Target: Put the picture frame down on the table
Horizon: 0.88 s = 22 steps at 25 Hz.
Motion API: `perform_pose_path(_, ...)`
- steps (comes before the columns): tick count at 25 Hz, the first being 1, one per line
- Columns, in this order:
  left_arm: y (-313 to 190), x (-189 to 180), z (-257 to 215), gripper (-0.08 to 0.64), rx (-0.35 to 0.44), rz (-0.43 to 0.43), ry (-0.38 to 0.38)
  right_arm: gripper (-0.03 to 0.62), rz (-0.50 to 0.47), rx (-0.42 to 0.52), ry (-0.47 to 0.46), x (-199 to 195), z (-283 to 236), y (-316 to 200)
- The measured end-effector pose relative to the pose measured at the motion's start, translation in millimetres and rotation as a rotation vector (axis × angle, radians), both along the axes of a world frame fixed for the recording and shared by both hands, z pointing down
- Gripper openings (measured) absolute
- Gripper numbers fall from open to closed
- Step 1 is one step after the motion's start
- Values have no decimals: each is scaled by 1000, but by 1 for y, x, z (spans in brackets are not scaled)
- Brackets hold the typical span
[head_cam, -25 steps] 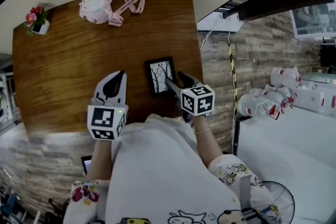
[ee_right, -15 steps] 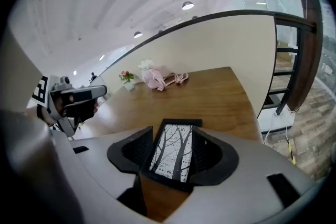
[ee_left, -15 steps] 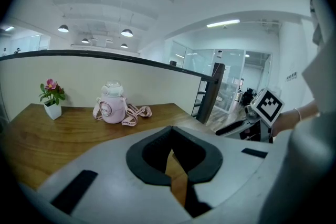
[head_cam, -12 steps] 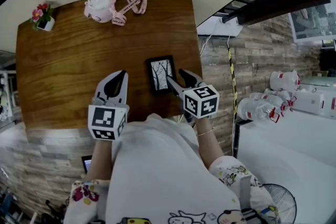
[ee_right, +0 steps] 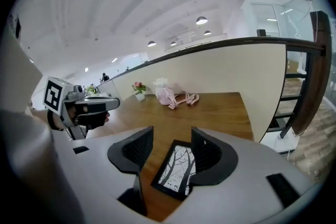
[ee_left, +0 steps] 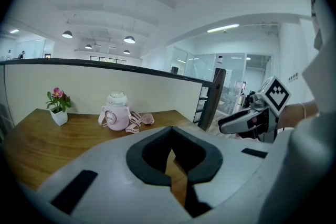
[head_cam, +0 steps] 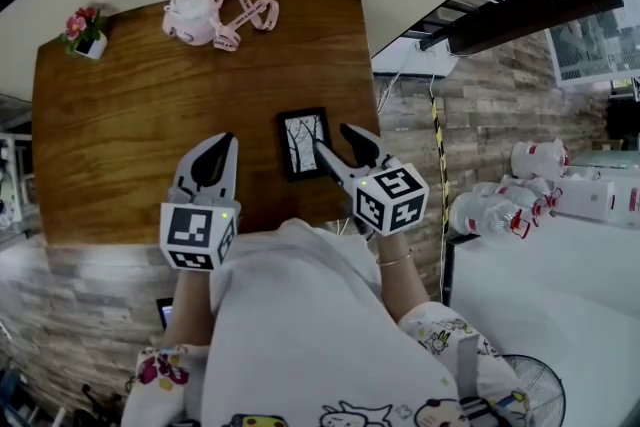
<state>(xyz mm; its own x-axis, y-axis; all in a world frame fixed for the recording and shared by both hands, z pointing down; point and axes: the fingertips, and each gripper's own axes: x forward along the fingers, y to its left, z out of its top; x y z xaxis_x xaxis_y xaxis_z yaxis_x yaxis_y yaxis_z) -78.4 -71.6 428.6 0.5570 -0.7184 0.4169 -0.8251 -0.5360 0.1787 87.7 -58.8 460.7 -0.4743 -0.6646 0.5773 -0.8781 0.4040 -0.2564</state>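
Note:
The picture frame (head_cam: 303, 143), black with a tree drawing, lies flat on the wooden table (head_cam: 150, 115) near its right front corner. My right gripper (head_cam: 335, 141) is open just right of it, its left finger at the frame's right edge and touching nothing. In the right gripper view the picture frame (ee_right: 176, 170) lies on the wood below the spread jaws of the right gripper (ee_right: 172, 136). My left gripper (head_cam: 222, 145) hovers over the table left of the frame, shut and empty. In its own view the left gripper (ee_left: 171, 144) shows its pads meeting.
A pink water bottle (head_cam: 195, 10) with a strap stands at the table's far edge, and a small flower pot (head_cam: 85, 30) at the far left corner. The table's right edge drops to the floor close beside the frame. White bottles (head_cam: 490, 205) lie on the floor to the right.
My right gripper has drawn back toward my body and slightly right, off the frame. The frame stays flat on the table. The left gripper has barely moved.

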Motion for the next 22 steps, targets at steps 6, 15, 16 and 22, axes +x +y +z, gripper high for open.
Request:
perform_pose_path(6,0,-4,-14,3,24,-18,8,218,-29,66,-9,-7,-27,-6)
perform_pose_path(15,-4,-14,-38,3,64,-41,8,186,-122,163,-43,-29,-65,-6)
perform_pose_path(16,-4,-15,-40,3,69,-43,8,178,-131,172,-42,-32,-67,-6)
perform_pose_path(22,-2,-18,-48,3,81,-53,11,115,-152,214,-35,-35,-74,-4)
